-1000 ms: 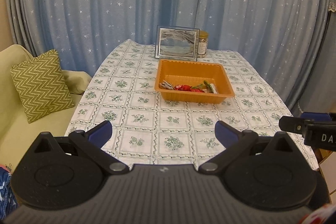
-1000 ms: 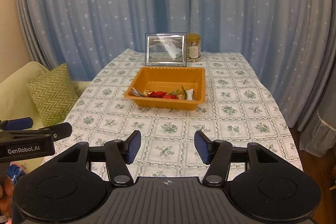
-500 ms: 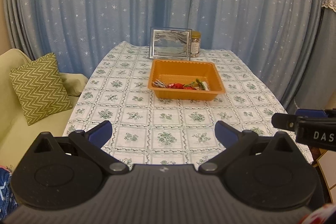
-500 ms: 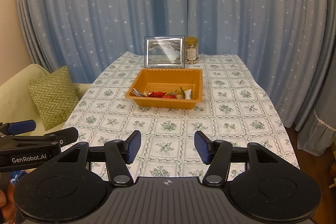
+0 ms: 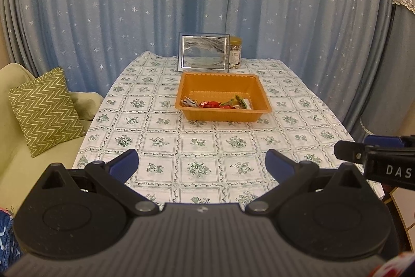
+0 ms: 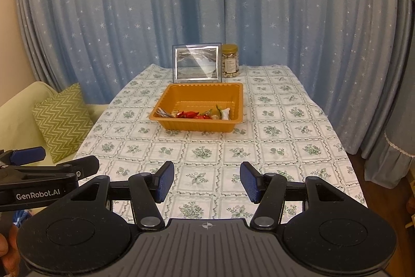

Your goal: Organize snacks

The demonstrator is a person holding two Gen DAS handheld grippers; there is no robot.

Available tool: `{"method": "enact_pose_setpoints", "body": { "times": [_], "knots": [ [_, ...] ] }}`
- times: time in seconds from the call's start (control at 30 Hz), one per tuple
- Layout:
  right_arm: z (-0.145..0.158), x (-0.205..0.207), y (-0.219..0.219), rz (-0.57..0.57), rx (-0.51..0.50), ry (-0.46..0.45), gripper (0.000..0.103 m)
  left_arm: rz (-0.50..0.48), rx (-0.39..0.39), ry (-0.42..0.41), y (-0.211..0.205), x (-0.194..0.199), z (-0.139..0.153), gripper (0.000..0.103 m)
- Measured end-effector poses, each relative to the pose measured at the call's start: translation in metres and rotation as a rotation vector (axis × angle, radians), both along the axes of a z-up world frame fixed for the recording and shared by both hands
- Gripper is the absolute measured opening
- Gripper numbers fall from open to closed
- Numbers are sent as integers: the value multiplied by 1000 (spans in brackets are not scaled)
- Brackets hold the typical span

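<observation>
An orange tray [image 5: 259, 85] stands on the flower-patterned tablecloth [image 5: 160, 142] toward the far end; it also shows in the right wrist view [image 6: 238, 100]. Several wrapped snacks [image 5: 216, 103] lie along its near side, red, green and white [image 6: 193, 114]. My left gripper [image 5: 201, 164] is open and empty above the table's near edge. My right gripper [image 6: 206, 182] is open and empty, also above the near edge. Each gripper shows at the side of the other's view [image 5: 373, 156] [image 6: 46, 168].
A framed picture [image 5: 203, 52] and a jar of nuts [image 5: 234, 53] stand behind the tray, before blue star curtains. A pale green sofa [image 5: 15, 162] with a zigzag cushion [image 5: 45, 108] sits left of the table. A lace-covered piece of furniture [image 5: 404, 43] stands at the right.
Both grippers have drawn back from the table and risen a little, so the tray looks smaller and farther. Both jaws have stayed open.
</observation>
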State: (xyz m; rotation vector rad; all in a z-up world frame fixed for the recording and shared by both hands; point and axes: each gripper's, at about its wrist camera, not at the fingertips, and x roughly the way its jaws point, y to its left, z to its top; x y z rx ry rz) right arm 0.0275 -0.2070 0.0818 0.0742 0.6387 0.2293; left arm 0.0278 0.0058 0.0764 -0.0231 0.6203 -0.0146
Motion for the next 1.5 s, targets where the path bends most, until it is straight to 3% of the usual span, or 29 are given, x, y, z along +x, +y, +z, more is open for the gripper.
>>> {"method": "enact_pose_setpoints", "body": {
  "times": [1.5],
  "knots": [
    [1,-1,-2,-7,2,-3,57,-2,-10,6,-2,0,-1,103]
  ]
}}
